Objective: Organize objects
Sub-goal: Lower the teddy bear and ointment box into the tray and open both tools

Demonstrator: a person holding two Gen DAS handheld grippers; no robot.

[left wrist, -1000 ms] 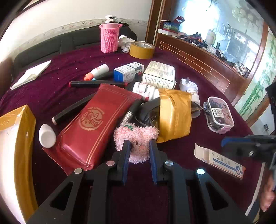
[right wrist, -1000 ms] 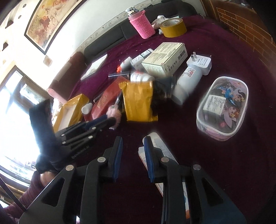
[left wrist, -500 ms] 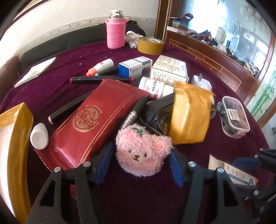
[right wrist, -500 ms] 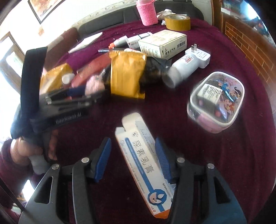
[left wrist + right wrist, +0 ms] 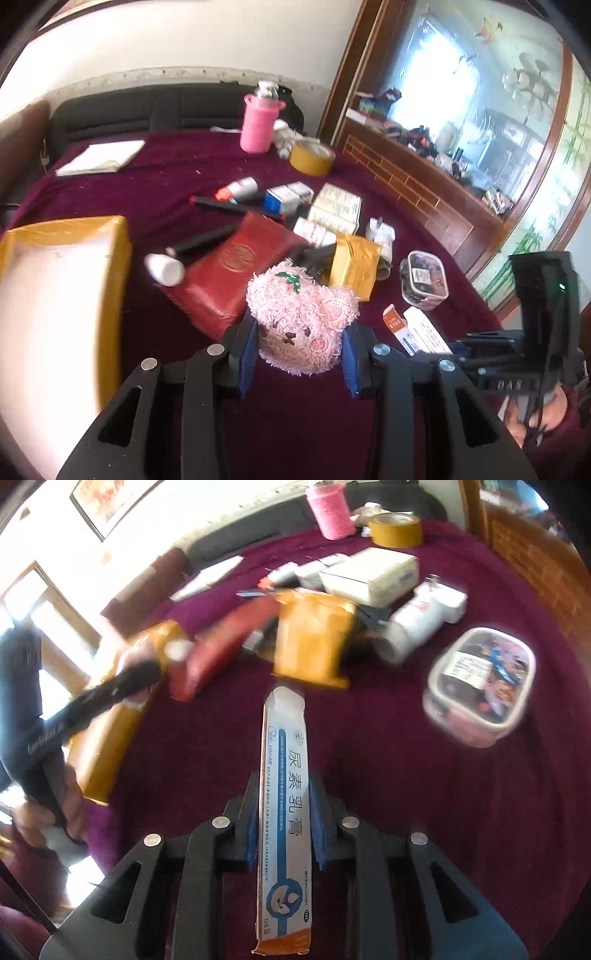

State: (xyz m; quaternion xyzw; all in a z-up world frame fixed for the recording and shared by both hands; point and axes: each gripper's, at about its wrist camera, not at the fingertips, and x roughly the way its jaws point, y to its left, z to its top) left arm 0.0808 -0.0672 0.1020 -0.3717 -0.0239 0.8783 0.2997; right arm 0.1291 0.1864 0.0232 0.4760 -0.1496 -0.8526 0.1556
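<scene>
Left tongs closing on plush bear, right tongs closing on carton

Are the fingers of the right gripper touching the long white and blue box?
Touching. In the right wrist view, both blue fingers of the right gripper press the sides of the long box, with no gap; they are closing on it.

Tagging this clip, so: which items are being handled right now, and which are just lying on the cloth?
In hand: pink plush bear in the closing left gripper; ointment box in the closing right gripper.
Lying about: red pouch, tape roll, pink bottle.
</scene>
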